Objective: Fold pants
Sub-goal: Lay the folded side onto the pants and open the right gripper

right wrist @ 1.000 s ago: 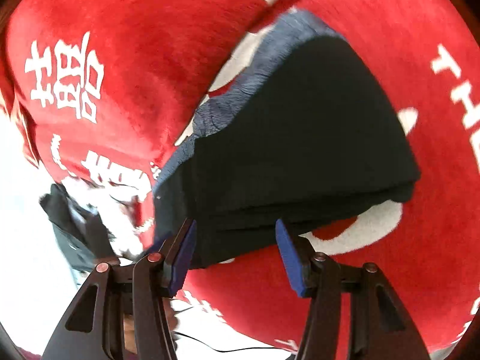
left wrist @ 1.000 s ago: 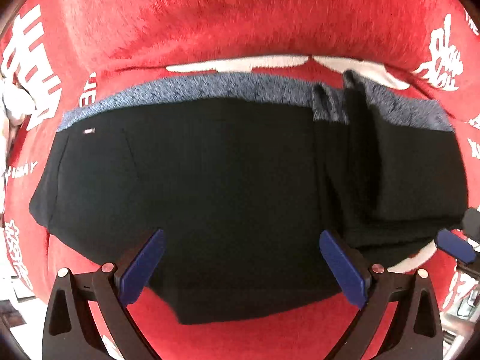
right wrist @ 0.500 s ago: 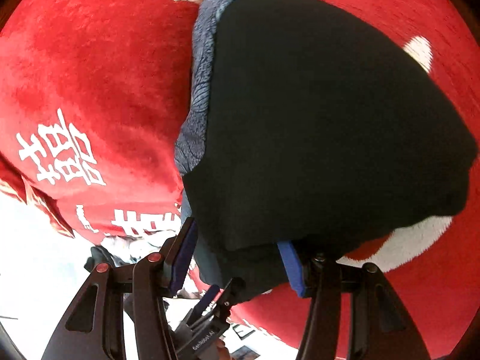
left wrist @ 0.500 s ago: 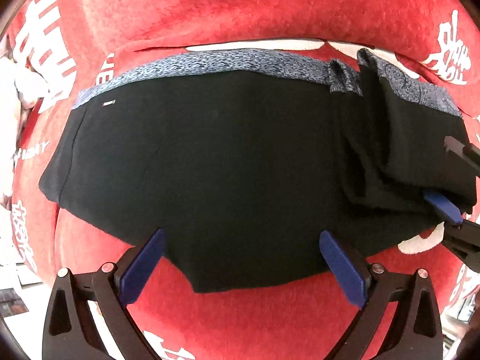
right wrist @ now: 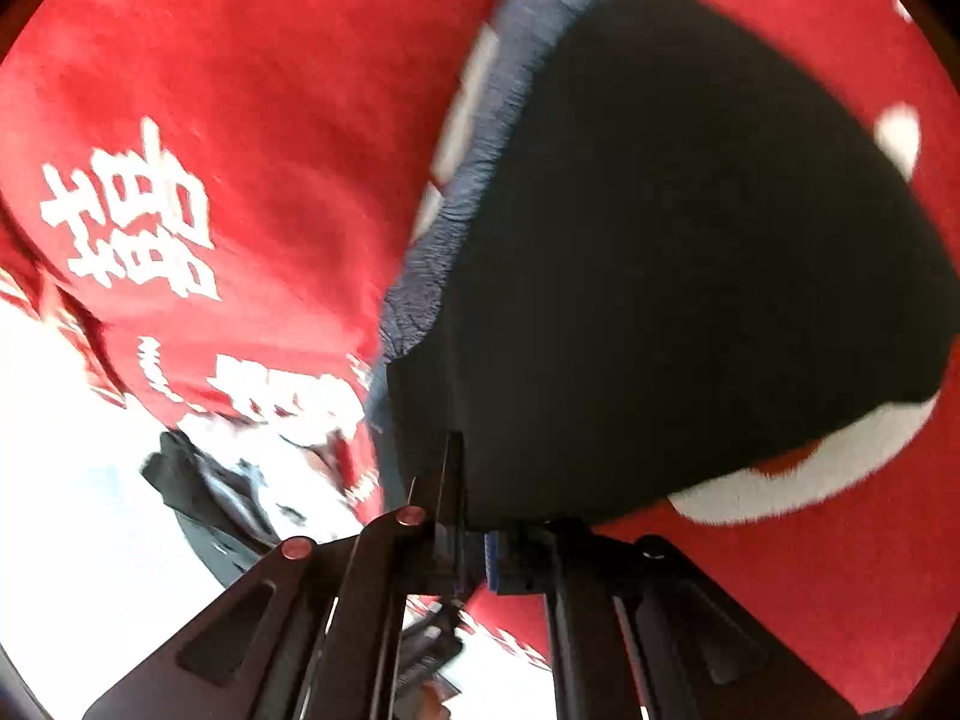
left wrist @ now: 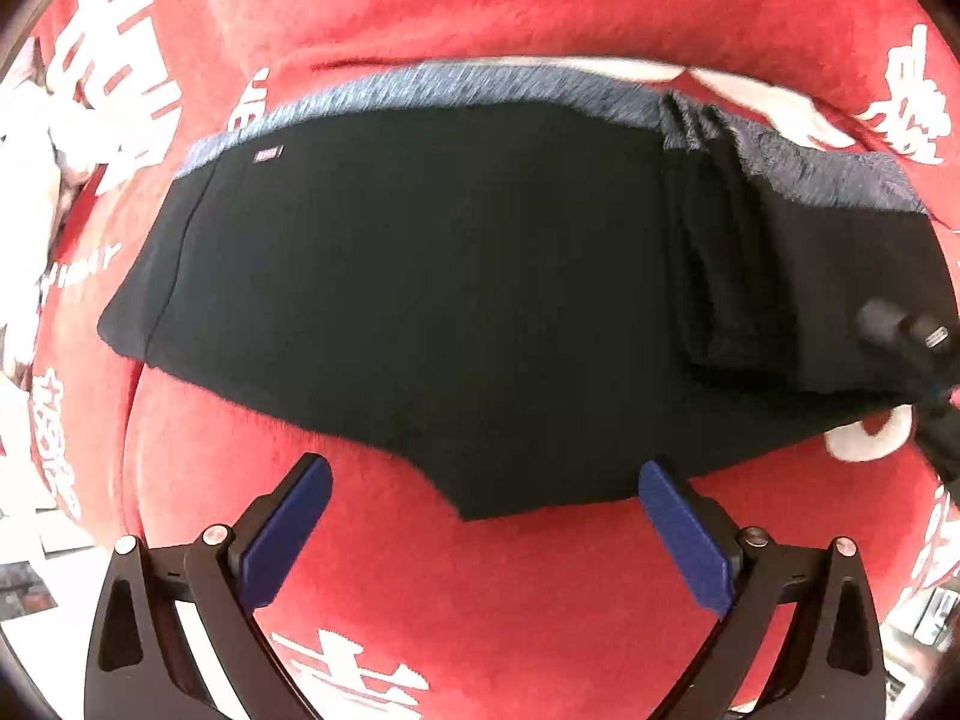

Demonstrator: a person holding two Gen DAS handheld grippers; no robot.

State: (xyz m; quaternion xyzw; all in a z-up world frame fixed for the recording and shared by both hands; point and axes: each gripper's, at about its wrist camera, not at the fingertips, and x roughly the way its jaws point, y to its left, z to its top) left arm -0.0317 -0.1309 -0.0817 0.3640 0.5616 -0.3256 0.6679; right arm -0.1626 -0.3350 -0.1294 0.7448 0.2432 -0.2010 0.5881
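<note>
Black two-finger grippers with blue pads

The left gripper (left wrist: pixel 483 534) has black cut-out finger arms, silver screws and blue pads (left wrist: pixel 684 534); the right gripper (right wrist: pixel 474 546) has copper-coloured screws.

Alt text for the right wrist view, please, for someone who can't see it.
The right hand-held gripper has just closed, shut on the near edge of the black pants, whose fabric sits between its pads. The pants, with a blue-grey waistband, lie on a red blanket printed with white characters. The picture is motion-blurred.
</note>
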